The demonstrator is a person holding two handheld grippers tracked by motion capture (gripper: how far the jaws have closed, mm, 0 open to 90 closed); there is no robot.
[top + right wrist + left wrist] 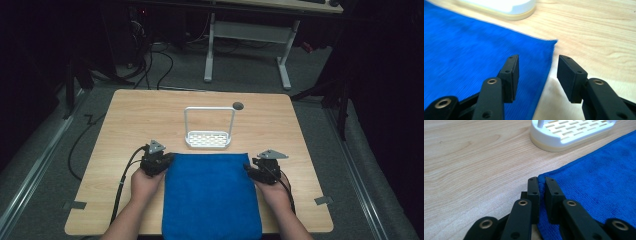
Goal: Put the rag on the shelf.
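Blue towel (pixel 210 197) flat at table's near edge; white rack (pixel 208 139) just beyond

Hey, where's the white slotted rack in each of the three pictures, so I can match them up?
High view: the white rack stands at table centre, just beyond the blue towel's far edge.
Left gripper view: top right, beyond the towel corner gripped by the left gripper.
Right gripper view: top edge, left of centre, blurred; the right gripper straddles the towel's edge.
Shared landmark: the towel's far edge beside the rack.

A dim lab or workshop is indicated: a wooden surface (pixel 150 110) on grey carpet (pixel 320 130), loose cables (pixel 150 65) on the floor, and a white-legged desk (pixel 285 65) behind.
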